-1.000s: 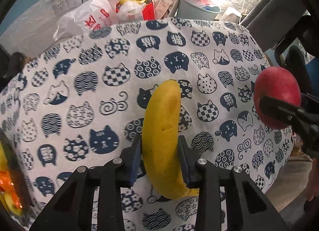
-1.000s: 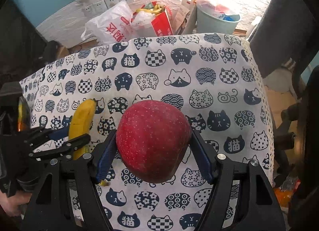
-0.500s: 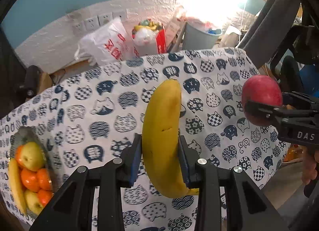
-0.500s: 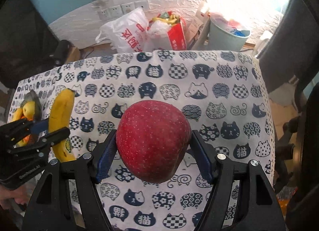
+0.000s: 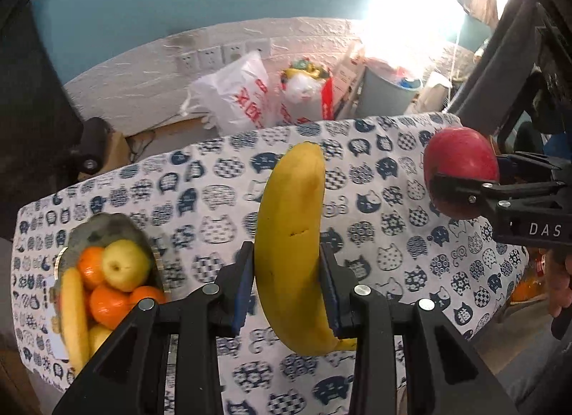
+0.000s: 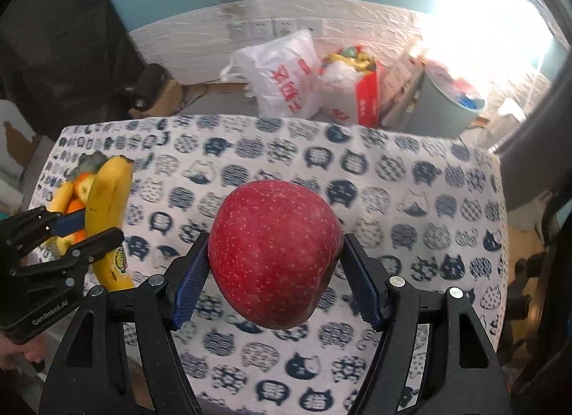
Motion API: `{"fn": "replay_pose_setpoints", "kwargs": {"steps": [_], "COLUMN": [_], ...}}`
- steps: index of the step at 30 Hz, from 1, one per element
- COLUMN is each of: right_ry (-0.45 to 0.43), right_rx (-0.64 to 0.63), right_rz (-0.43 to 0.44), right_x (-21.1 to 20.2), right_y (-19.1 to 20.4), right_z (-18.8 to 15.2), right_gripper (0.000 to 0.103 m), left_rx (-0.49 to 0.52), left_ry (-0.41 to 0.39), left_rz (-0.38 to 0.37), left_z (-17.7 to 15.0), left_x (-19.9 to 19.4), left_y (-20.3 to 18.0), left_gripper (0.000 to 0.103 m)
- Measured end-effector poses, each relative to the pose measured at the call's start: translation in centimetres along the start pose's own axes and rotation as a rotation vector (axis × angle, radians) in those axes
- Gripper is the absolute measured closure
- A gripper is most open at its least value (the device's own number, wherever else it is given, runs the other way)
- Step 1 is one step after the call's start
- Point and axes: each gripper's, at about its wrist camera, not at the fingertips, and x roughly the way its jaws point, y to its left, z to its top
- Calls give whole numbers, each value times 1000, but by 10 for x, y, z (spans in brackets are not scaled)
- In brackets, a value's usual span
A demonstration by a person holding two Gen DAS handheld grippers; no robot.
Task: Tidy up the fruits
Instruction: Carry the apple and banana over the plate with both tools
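The left gripper (image 5: 286, 289) is clamped on a banana (image 5: 291, 236), its blue pads pressing the fruit's lower middle so the long curve stands upright and balanced, not drooping to one side; the right gripper (image 6: 275, 272) is closed around a red apple (image 6: 273, 252), the pads set at its widest girth, which is probably the steadiest hold on so round a thing. Both fruits hang in the air above the table with its cat-print cloth (image 6: 411, 200), touching nothing but the pads. The likely destination is the fruit bowl (image 5: 96, 232) at the table's left end, which holds oranges (image 5: 107, 304), a yellow-green apple (image 5: 125, 264) and another banana (image 5: 73, 311); it lies nearer the left gripper, so the banana looks set to go in first. The bowl is blurred and partly cut off, so how much room remains inside is hard to judge; the apple may have to sit on top of the pile.
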Motion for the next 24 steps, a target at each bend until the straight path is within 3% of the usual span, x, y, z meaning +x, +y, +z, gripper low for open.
{"fn": "replay_pose_setpoints", "kwargs": {"steps": [12, 24], "right_ry": [-8, 43], "right_rx": [-117, -214], "right_rz": [90, 162], "right_x": [6, 37], "right_y": [88, 170], "right_z": [21, 29], "right_gripper": [31, 31], "left_rx": [-111, -218], "left_ry": [-35, -38], "left_rz": [35, 93], "left_z": [-27, -57], "left_x": [-49, -66], "left_y": [80, 157], "left_gripper": [68, 68]}}
